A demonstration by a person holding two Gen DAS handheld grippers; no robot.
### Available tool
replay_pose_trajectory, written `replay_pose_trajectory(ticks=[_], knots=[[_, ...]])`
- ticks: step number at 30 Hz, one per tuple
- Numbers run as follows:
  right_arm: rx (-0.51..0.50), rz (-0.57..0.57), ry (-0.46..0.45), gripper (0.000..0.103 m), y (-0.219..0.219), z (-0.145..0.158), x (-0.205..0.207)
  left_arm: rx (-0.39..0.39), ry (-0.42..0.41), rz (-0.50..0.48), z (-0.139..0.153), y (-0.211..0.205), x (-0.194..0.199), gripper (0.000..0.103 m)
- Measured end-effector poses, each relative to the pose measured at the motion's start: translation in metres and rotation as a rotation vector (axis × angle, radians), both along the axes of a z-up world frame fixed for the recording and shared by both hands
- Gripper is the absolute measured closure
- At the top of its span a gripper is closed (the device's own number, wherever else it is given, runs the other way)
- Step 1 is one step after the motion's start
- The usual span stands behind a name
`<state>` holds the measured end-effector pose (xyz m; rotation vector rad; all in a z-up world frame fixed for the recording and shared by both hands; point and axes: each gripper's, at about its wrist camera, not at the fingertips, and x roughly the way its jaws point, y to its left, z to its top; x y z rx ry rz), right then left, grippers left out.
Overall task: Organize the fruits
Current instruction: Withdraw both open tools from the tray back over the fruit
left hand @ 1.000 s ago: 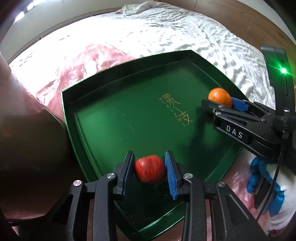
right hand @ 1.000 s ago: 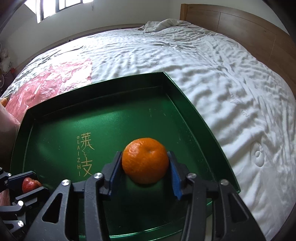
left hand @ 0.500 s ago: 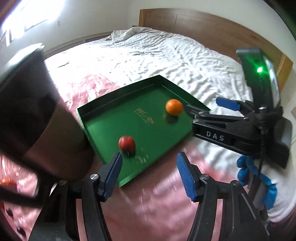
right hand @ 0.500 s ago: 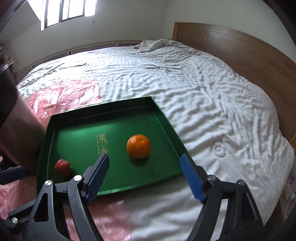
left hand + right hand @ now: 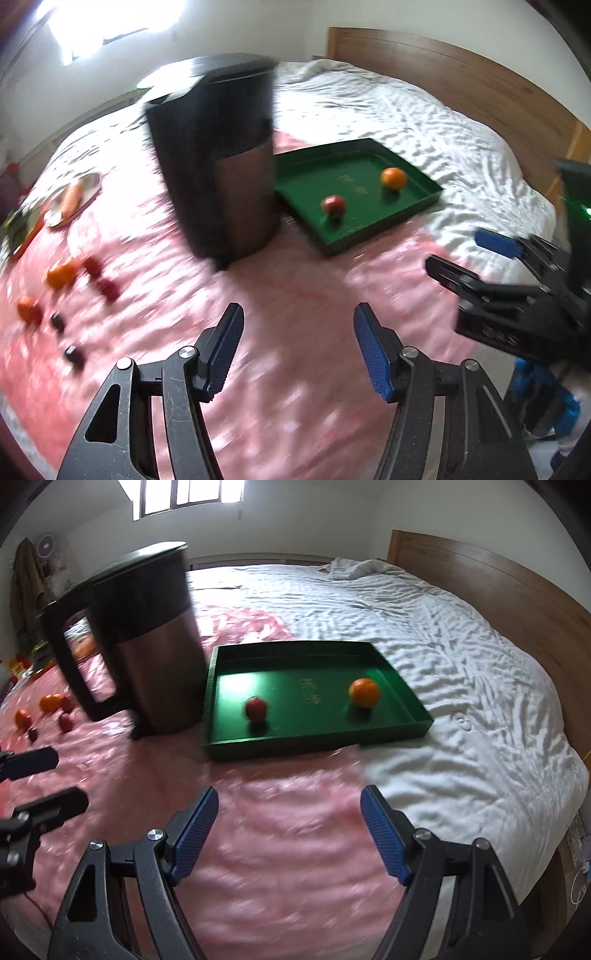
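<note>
Two fruits lie in the green tray [image 5: 402, 686] at the middle of the right wrist frame: a red apple [image 5: 256, 708] toward its left side and an orange [image 5: 364, 692] toward its right, well apart. Both claws stand open with nothing between their blue pads, low in their own frames over the pink sheet [image 5: 280, 834]: the left claw [image 5: 298, 345] and the right claw [image 5: 289, 830]. A dark kettle [image 5: 147, 638] stands just left of the tray. More small fruits [image 5: 61, 275], blurred, lie scattered at the left edge of the left wrist frame.
</note>
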<state>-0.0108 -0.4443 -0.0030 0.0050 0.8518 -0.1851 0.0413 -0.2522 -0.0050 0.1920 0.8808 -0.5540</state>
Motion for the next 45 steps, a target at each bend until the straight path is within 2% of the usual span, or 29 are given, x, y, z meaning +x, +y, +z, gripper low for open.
replay_pose_trajectory(ticks=[9,13,19,29,45], knots=[[0.000,0.121,0.052,0.000,0.089,-0.009,-0.028,0.040,0.024,0.172,-0.027,0.104,-0.017,0.047],[-0.044,0.213,0.092,0.000,0.135,-0.013,-0.036,0.074,-0.020,0.234,-0.032,0.145,-0.025,0.047],[-0.079,0.352,0.144,0.000,0.203,-0.015,-0.044,0.068,-0.026,0.331,-0.038,0.197,-0.026,0.047],[-0.094,0.470,0.154,0.000,0.258,-0.006,-0.040,0.041,-0.004,0.419,-0.044,0.233,-0.009,0.047],[-0.128,0.554,0.156,0.000,0.287,-0.005,-0.027,0.047,0.024,0.486,-0.063,0.260,0.013,0.047]])
